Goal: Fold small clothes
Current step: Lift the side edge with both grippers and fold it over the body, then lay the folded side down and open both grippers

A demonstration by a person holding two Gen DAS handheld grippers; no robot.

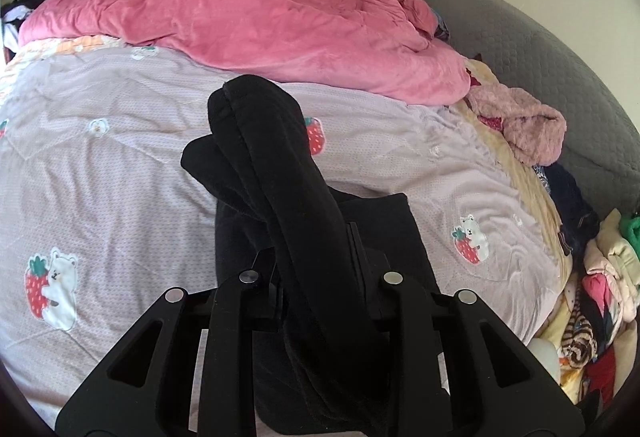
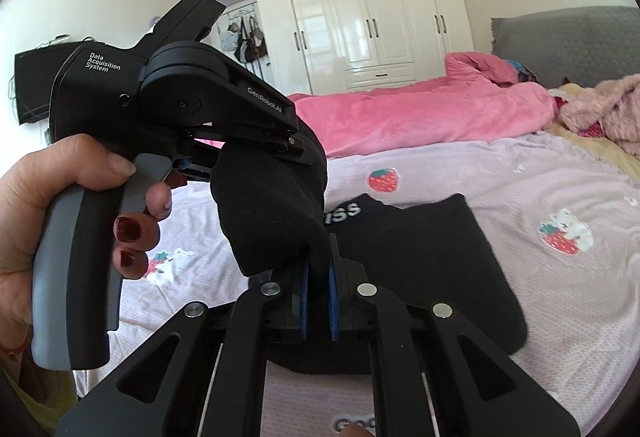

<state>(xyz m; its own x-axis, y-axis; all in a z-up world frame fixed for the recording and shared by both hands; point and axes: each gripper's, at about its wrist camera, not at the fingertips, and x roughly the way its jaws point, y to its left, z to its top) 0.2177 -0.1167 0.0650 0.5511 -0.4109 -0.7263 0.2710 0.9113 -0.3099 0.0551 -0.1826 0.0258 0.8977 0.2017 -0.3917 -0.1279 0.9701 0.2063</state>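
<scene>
Right gripper: blue pads drawn together, clamped on a fold of the black garment. Cloth rises from between the pads and drapes up to the left.

Left gripper: jaws nearly together, clamped on a thick roll of the same black garment. In its own view the roll runs up and away from the jaws. Pads hidden by cloth here.

Only the right wrist view shows the left gripper from outside: black body, grey trigger handle, a hand with dark red nail polish round it. Its fingers pinch the lifted bundle from above.

Garment: one edge raised between both grippers, the rest lying flat on the lilac bedspread just past the jaws.

Left wrist view alone shows a heap of mixed clothes at the bed's right edge, loose, not in any container.

Both views: pink duvet bunched across the far side of the bed, fluffy pink garment beside it, grey padded headboard, white wardrobe behind. Bags hang on hooks left of the wardrobe, right view only.

Writing: "Data Acquisition System" and "GenRobot.AI" on the left gripper body. White letters "ISS" on the garment, rest hidden. Partial letters on the bedspread at the bottom edge, unreadable. Strawberry and bear prints on the bedspread.
</scene>
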